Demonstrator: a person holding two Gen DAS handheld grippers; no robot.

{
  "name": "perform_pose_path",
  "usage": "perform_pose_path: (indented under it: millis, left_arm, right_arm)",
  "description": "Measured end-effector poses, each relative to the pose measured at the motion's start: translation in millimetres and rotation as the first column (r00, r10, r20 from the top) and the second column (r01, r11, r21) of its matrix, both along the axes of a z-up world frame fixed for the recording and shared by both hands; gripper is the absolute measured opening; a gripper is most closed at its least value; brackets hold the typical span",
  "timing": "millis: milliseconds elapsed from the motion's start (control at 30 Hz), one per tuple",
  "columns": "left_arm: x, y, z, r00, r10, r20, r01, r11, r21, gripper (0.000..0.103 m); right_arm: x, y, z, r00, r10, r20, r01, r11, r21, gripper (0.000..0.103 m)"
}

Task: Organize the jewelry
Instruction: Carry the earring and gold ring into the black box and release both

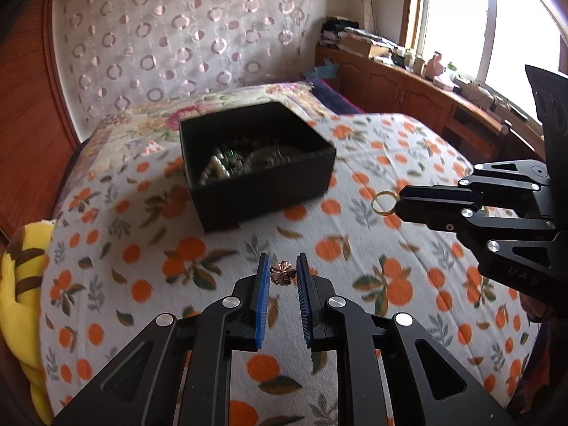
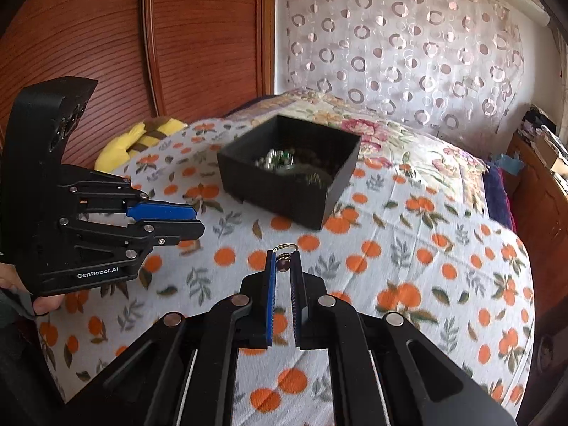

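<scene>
Holding a thin gold ring (image 1: 385, 204) by its edge, the right gripper (image 2: 283, 261) hangs near the black jewelry box (image 1: 255, 163). The left gripper (image 1: 284, 273) pinches a small copper flower charm (image 1: 282, 273). Both pieces look light, hard and slippery.

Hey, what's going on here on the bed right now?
A person is sorting jewelry on a bed with two handheld grippers. The right gripper is shut on a gold ring, held in the air near the open black box that already has jewelry inside. The left gripper has a small copper flower-shaped piece between its fingers; whether they grip it is unclear.
</scene>
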State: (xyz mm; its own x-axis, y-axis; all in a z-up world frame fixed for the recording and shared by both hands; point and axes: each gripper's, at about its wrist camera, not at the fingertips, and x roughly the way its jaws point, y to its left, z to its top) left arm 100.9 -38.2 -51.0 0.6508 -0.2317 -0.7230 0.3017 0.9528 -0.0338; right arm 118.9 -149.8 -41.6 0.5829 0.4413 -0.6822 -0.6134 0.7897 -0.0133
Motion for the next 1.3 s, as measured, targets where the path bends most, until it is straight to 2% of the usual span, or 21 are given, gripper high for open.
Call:
perform_pose_path:
  millis: [367,800,1000,1300]
  left_arm:
    - [31,16,27,0.998,0.040,0.046,-0.039,0.999,-0.031,0.014]
    - [75,30,36,0.995,0.083,0.057,-0.080,0.996,-0.045,0.014]
    - [95,31,32,0.995,0.086,0.046,-0.084,0.996,-0.042,0.014]
    - [123,27,30,0.995,0.089,0.042,-0.087,0.995,-0.044,0.014]
  right_arm:
    - [54,22,24,0.999,0.027,0.044,-0.028,0.999,0.031,0.009]
    - [126,45,15,1.000,0.020,0.009,-0.020,0.999,0.037,0.010]
    - [140,44,8,1.000,0.014,-0.016,-0.014,0.999,0.038,0.010]
    - [136,32,10,1.000,-0.007,-0.011,0.008,0.999,0.047,0.010]
